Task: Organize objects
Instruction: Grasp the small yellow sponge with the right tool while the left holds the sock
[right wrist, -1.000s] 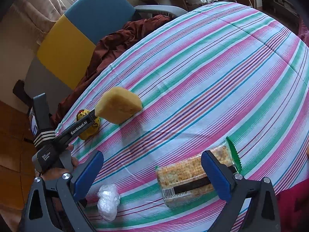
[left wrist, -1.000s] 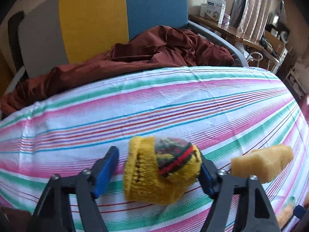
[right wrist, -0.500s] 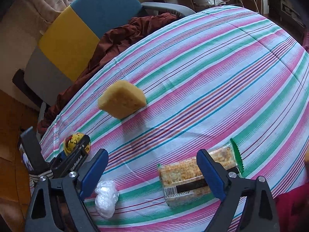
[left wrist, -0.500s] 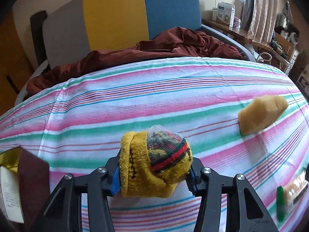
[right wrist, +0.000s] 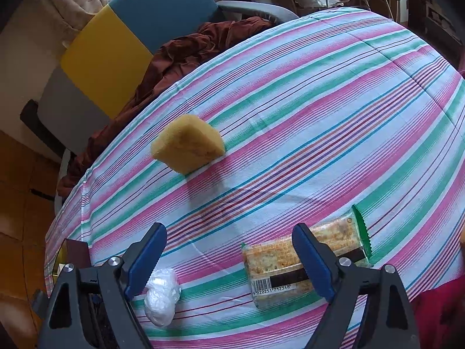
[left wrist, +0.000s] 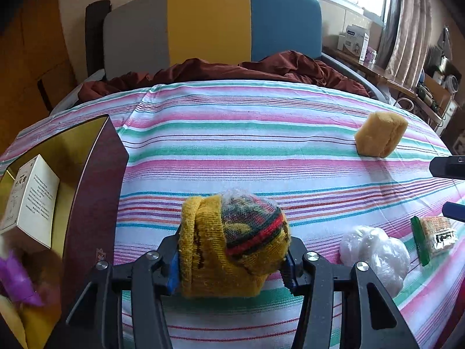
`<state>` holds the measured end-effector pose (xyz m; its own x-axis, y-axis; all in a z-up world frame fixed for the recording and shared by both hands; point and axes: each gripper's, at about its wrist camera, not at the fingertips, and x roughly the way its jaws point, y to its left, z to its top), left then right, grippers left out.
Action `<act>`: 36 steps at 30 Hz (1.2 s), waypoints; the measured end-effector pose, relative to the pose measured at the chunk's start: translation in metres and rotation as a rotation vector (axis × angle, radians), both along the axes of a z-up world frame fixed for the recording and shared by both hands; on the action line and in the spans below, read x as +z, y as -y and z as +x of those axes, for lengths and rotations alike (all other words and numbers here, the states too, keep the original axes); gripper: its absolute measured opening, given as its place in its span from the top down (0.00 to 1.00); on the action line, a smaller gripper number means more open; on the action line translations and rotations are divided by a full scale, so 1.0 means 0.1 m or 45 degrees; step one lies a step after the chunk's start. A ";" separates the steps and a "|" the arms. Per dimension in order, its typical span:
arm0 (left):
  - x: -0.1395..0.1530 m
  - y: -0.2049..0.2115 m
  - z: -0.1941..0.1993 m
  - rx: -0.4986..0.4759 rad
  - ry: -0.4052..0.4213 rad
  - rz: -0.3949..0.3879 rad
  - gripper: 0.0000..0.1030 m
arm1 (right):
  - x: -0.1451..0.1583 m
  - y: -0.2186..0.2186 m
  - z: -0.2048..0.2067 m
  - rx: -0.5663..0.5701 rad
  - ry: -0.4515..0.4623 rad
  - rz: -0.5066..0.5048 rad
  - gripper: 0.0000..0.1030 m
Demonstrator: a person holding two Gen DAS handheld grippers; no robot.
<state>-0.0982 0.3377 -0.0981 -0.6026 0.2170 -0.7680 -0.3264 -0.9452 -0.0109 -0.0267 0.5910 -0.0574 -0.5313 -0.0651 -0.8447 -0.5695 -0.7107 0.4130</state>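
The left gripper [left wrist: 232, 264] is clamped on a rolled sock [left wrist: 232, 244], its blue pads pressing both flanks. The sock is mustard yellow terry with a thick folded cuff on the left; a band of red, green and dark stripes crosses its rounded end, and a thin clear film shows over the top. It is held above the near part of the striped sheet [left wrist: 247, 145], close to the bed's left edge.

At that left edge stands an open box [left wrist: 96, 180], dark maroon outside and gold inside. A white carton [left wrist: 32, 200] with printed text leans in it, and something purple [left wrist: 14, 282] lies blurred at the near corner.

The right gripper [right wrist: 229, 261] has its jaws apart, and they have just been closing a little; its right finger hangs over the cracker pack [right wrist: 305, 264] without pressing it. The pack lies near the bed's near edge: clear wrap, pale crackers, a dark band, a barcode and a green serrated end.

A crumpled white bag [right wrist: 161, 296] lies on the sheet just by the right gripper's left finger. A yellow sponge [right wrist: 189, 148] sits well apart, toward the middle. A maroon blanket [left wrist: 232, 69] is bunched at the far edge.
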 end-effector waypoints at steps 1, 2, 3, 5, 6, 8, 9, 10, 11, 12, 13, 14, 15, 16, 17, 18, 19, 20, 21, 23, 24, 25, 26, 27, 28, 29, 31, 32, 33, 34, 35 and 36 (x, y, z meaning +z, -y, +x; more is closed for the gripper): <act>0.00 0.01 0.01 -0.004 0.000 0.005 0.48 | 0.00 0.00 0.00 0.000 -0.006 -0.005 0.13; 0.00 0.01 0.01 -0.007 -0.001 0.008 0.48 | 0.00 0.00 0.00 0.000 -0.011 -0.009 0.13; -0.01 0.02 0.02 -0.008 -0.002 0.012 0.48 | 0.00 0.00 -0.01 0.002 -0.013 -0.012 0.13; -0.01 0.03 0.02 -0.008 -0.003 0.019 0.48 | 0.00 0.01 -0.02 0.005 -0.008 -0.002 0.13; -0.01 0.03 0.01 -0.009 -0.004 0.022 0.48 | 0.00 0.02 -0.02 0.008 -0.004 0.003 0.13; -0.01 0.04 0.01 -0.009 -0.004 0.030 0.48 | -0.01 0.03 -0.04 0.014 0.006 0.010 0.13; -0.02 0.04 0.01 -0.009 -0.005 0.030 0.48 | -0.02 0.03 -0.05 0.016 0.010 0.012 0.13; -0.02 0.03 0.01 -0.009 -0.008 0.028 0.48 | -0.02 0.03 -0.05 0.018 0.013 0.014 0.13; -0.02 0.03 0.01 -0.009 -0.011 0.028 0.48 | -0.02 0.04 -0.05 0.021 0.014 0.017 0.13; -0.03 0.03 0.01 -0.009 -0.013 0.025 0.47 | -0.02 0.05 -0.06 0.024 0.017 0.021 0.13; -0.03 0.03 0.01 -0.009 -0.016 0.021 0.47 | -0.02 0.05 -0.07 0.027 0.020 0.024 0.13; -0.03 0.02 0.02 -0.010 -0.018 0.019 0.47 | -0.02 0.06 -0.07 0.031 0.024 0.027 0.13; -0.03 0.03 0.02 -0.010 -0.019 0.021 0.47 | -0.03 0.06 -0.08 0.033 0.027 0.029 0.13; -0.03 0.04 0.01 -0.011 -0.018 0.029 0.47 | -0.03 0.06 -0.08 0.034 0.027 0.033 0.13; -0.03 0.05 0.01 -0.011 -0.016 0.037 0.47 | -0.02 0.07 -0.08 0.034 0.026 0.040 0.12; -0.03 0.06 0.01 -0.011 -0.015 0.042 0.47 | -0.02 0.07 -0.09 0.034 0.026 0.048 0.12; -0.03 0.06 0.01 -0.011 -0.015 0.045 0.47 | -0.01 0.07 -0.09 0.035 0.026 0.055 0.11; -0.03 0.06 0.01 -0.011 -0.015 0.048 0.47 | -0.01 0.08 -0.09 0.038 0.027 0.062 0.11; -0.03 0.06 0.01 -0.011 -0.015 0.051 0.47 | -0.01 0.09 -0.10 0.042 0.030 0.068 0.11; -0.03 0.07 0.01 -0.012 -0.014 0.059 0.47 | -0.01 0.11 -0.11 0.051 0.036 0.082 0.10; -0.03 0.07 0.00 -0.013 -0.013 0.063 0.47 | -0.01 0.12 -0.12 0.055 0.040 0.092 0.10; -0.03 0.07 0.00 -0.013 -0.013 0.065 0.47 | 0.00 0.12 -0.12 0.056 0.042 0.104 0.09; -0.03 0.07 0.00 -0.013 -0.012 0.067 0.47 | 0.01 0.13 -0.12 0.057 0.040 0.116 0.09; -0.03 0.07 0.00 -0.013 -0.012 0.070 0.47 | 0.01 0.14 -0.12 0.058 0.038 0.124 0.08; -0.03 0.07 0.00 -0.014 -0.012 0.071 0.47 | 0.02 0.15 -0.13 0.060 0.037 0.132 0.08; -0.04 0.07 0.00 -0.014 -0.011 0.072 0.46 | 0.02 0.16 -0.13 0.064 0.040 0.142 0.07; -0.04 0.07 -0.01 -0.014 -0.011 0.072 0.46 | 0.03 0.20 -0.16 0.078 0.053 0.170 0.06; -0.04 0.07 -0.01 -0.014 -0.010 0.072 0.46 | 0.04 0.22 -0.17 0.090 0.057 0.192 0.06; -0.04 0.07 0.00 -0.014 -0.010 0.072 0.46 | 0.04 0.24 -0.19 0.099 0.063 0.211 0.06; -0.04 0.07 -0.01 -0.014 -0.010 0.073 0.46 | 0.06 0.27 -0.21 0.107 0.070 0.231 0.05; -0.04 0.07 0.00 -0.014 -0.010 0.074 0.45 | 0.07 0.30 -0.24 0.117 0.073 0.255 0.05; -0.04 0.07 0.00 -0.015 -0.008 0.076 0.45 | 0.10 0.33 -0.26 0.125 0.066 0.280 0.05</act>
